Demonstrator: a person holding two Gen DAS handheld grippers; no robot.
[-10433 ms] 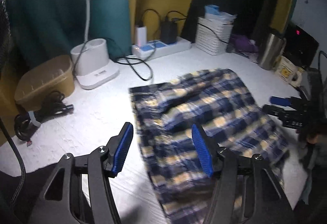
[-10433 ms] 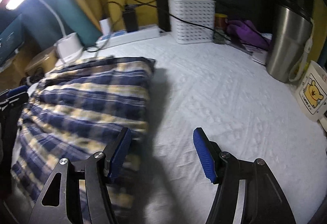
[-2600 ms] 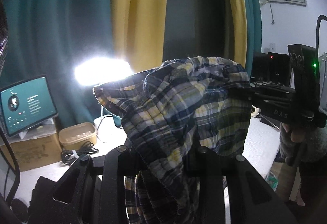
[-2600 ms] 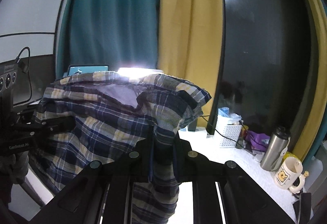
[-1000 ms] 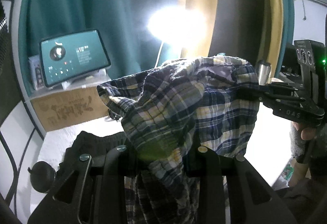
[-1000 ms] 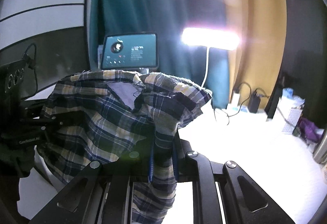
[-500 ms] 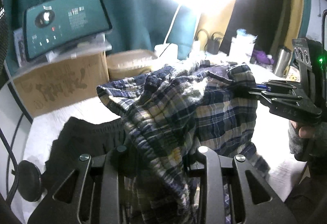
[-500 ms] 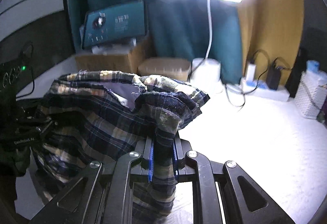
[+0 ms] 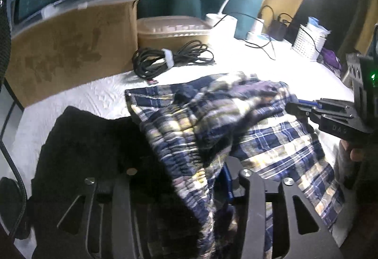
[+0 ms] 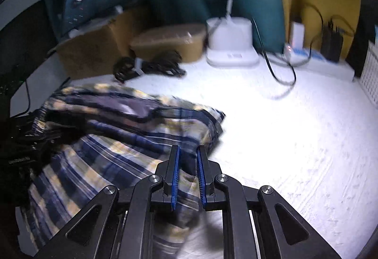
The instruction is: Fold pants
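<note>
Plaid pants (image 9: 271, 131) lowered onto the white-covered table (image 10: 295, 129), one gripper at each end.

Left gripper (image 9: 189, 178), lower centre of its view: jaws opening, waistband draped loosely between them beside a dark garment (image 9: 89, 140). Right gripper (image 10: 187, 164), lower centre of its view: blue pads (image 10: 175, 178) clenched on a fold of plaid. A coiled cable (image 9: 170, 59) lies beyond, upper centre.

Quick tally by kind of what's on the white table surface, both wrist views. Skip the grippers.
Garments: 2, plaid pants, black garment
Boxes and bins: 3, cardboard box, tan lidded tub, white slatted basket
Cable bundles: 1, black coiled cable
Lamps: 1, white lamp base
Power strips: 1, white strip
Total: 8
</note>
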